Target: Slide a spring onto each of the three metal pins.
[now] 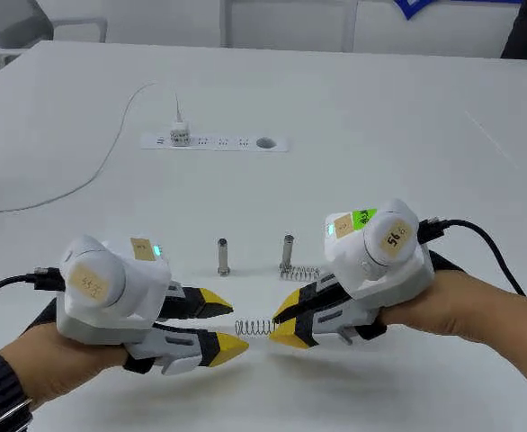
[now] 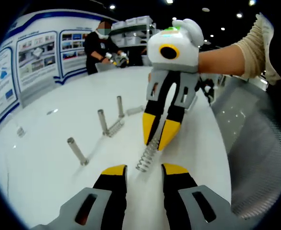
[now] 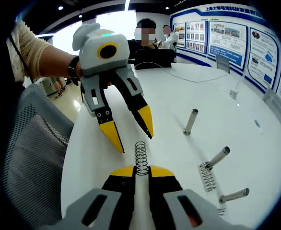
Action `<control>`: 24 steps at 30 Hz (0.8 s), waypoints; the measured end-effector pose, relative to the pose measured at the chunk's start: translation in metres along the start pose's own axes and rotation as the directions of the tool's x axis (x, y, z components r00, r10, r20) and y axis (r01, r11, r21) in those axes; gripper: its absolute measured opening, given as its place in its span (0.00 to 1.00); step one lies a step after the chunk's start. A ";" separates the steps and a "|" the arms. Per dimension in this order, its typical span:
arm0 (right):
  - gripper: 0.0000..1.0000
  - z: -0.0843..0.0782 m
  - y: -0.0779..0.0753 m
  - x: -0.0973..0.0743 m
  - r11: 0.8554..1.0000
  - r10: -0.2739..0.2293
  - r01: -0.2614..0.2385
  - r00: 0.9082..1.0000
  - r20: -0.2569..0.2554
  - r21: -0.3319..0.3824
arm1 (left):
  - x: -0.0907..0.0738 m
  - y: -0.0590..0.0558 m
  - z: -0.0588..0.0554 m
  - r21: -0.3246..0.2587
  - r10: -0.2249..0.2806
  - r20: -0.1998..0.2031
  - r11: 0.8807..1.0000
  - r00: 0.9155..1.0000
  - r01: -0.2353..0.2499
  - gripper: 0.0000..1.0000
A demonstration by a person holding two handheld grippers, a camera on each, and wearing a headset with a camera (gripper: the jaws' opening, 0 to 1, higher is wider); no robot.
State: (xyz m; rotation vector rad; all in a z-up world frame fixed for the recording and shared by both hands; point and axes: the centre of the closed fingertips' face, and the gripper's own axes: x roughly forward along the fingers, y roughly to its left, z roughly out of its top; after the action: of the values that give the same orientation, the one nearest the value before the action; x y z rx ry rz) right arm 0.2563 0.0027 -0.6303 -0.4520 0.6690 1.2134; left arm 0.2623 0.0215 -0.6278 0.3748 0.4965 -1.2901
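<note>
A thin steel spring (image 1: pixel 254 327) hangs level just above the table, and my right gripper (image 1: pixel 284 324) is shut on one end of it. Its free end (image 2: pixel 146 155) points between the parted jaws of my left gripper (image 2: pixel 144 169), which is open and holds nothing. In the right gripper view the spring (image 3: pixel 141 155) sticks out from my right gripper (image 3: pixel 141 170) toward the left gripper (image 3: pixel 131 129). Three bare metal pins stand upright behind: one (image 2: pixel 77 151), a second (image 2: pixel 102 122) and a third (image 2: pixel 119 106). A loose spring (image 1: pixel 301 272) lies at the foot of the pin (image 1: pixel 287 252).
A white power strip (image 1: pixel 214 141) with a plugged charger and a trailing cable lies farther back on the white table (image 1: pixel 380 135). People stand in the background beyond the table. A mesh chair (image 3: pixel 30 158) is beside the table edge.
</note>
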 end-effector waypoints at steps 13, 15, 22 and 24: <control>0.11 0.003 0.009 -0.003 0.999 0.034 -0.035 0.999 -0.024 -0.012 | 0.006 -0.009 -0.002 0.075 -0.023 -0.025 0.997 0.999 0.025 0.19; 0.11 0.005 0.010 -0.004 0.999 0.038 -0.038 0.999 -0.022 -0.010 | 0.006 -0.009 -0.002 0.084 -0.024 -0.028 0.996 0.999 0.026 0.17; 0.11 0.015 0.010 -0.010 1.000 0.027 -0.027 1.000 0.006 -0.010 | 0.007 -0.008 -0.003 0.080 -0.015 -0.028 0.997 0.999 0.017 0.12; 0.11 0.018 0.009 -0.011 1.000 0.023 -0.023 1.000 0.015 -0.011 | 0.006 -0.008 -0.003 0.079 -0.014 -0.028 0.997 1.000 0.016 0.12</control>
State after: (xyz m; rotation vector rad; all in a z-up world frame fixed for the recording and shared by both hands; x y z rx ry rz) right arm 0.2495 0.0094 -0.6096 -0.4443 0.6565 1.2417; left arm 0.2557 0.0159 -0.6332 0.4557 0.4728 -1.3235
